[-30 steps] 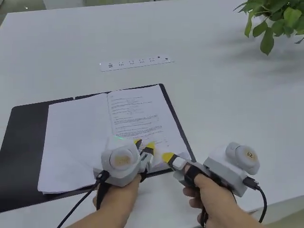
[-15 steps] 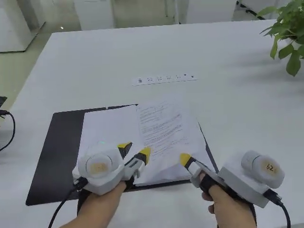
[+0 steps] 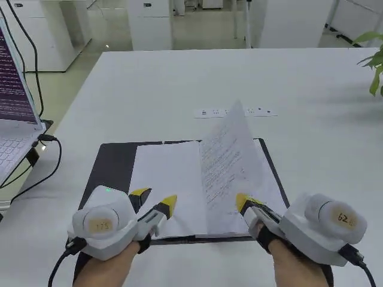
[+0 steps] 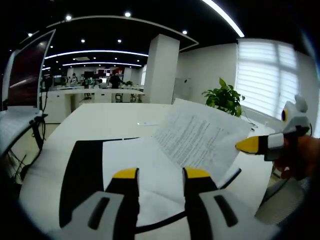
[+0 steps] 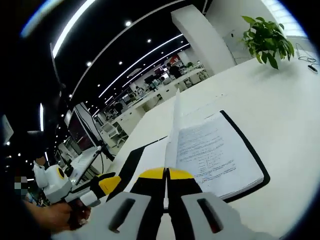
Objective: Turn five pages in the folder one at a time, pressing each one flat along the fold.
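A black folder (image 3: 108, 164) lies open on the white table, with white sheets on both sides. One printed page (image 3: 230, 155) stands raised above the fold, tilted to the right. My right gripper (image 3: 243, 203) is shut on that page's lower edge; in the right gripper view the page (image 5: 173, 127) runs edge-on up from the closed jaws of my right gripper (image 5: 165, 173). My left gripper (image 3: 154, 198) is open over the bottom of the left sheet (image 3: 164, 179), holding nothing. In the left gripper view my left gripper (image 4: 161, 173) has the raised page (image 4: 200, 136) ahead of its spread jaws.
A laptop (image 3: 13, 113) with cables (image 3: 43, 161) sits at the table's left edge. A flush power strip (image 3: 236, 112) lies beyond the folder. A potted plant (image 3: 374, 60) stands at the far right. The table's near edge is just below the folder.
The right gripper has lifted the right-hand page from lying flat to standing over the fold. The left gripper has shifted left, off the right side. The head camera has tilted up.
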Demonstrator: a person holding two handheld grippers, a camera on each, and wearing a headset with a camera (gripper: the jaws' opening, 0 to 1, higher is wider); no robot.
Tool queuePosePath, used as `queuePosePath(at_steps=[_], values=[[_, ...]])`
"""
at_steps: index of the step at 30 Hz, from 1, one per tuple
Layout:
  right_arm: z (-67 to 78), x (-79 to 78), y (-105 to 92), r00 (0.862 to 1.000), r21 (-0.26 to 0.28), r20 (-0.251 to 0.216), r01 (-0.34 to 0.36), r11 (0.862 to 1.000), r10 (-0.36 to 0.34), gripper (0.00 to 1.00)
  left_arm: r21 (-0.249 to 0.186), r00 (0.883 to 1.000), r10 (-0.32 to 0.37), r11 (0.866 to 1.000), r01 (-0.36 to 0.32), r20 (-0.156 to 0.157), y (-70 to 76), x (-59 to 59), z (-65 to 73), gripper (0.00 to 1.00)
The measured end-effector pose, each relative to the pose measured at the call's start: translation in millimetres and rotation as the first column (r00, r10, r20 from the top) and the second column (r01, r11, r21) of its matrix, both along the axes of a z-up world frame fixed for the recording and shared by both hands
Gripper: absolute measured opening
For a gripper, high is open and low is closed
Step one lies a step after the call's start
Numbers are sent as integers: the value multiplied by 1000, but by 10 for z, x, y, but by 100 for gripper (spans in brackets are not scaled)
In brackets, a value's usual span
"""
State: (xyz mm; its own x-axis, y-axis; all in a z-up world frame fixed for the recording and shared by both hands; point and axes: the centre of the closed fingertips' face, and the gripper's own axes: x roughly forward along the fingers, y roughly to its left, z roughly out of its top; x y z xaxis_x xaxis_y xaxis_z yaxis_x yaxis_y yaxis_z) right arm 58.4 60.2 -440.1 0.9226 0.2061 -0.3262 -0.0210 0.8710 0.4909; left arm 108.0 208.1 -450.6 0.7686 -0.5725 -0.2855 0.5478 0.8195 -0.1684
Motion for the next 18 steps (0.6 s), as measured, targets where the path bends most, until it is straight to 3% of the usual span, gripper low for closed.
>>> queuePosePath(at_steps=[2, 7, 10, 18], values=[[22, 9, 44, 1000, -56, 12, -20, 998, 21, 0, -8, 1000, 15, 1000, -15, 8, 97, -5, 41, 33], [54, 36, 140, 998, -126, 22, -55, 991, 58, 0, -9, 999, 40, 999, -40, 16, 268, -25, 90, 34], [53, 44, 183, 996, -188, 28, -80, 979, 87, 0, -9, 998, 53, 999, -53, 17, 344, -39, 106, 33], [47, 78, 322, 991, -239, 29, -118, 964, 128, 0, -12, 997, 78, 997, -77, 17, 500, -70, 161, 35]])
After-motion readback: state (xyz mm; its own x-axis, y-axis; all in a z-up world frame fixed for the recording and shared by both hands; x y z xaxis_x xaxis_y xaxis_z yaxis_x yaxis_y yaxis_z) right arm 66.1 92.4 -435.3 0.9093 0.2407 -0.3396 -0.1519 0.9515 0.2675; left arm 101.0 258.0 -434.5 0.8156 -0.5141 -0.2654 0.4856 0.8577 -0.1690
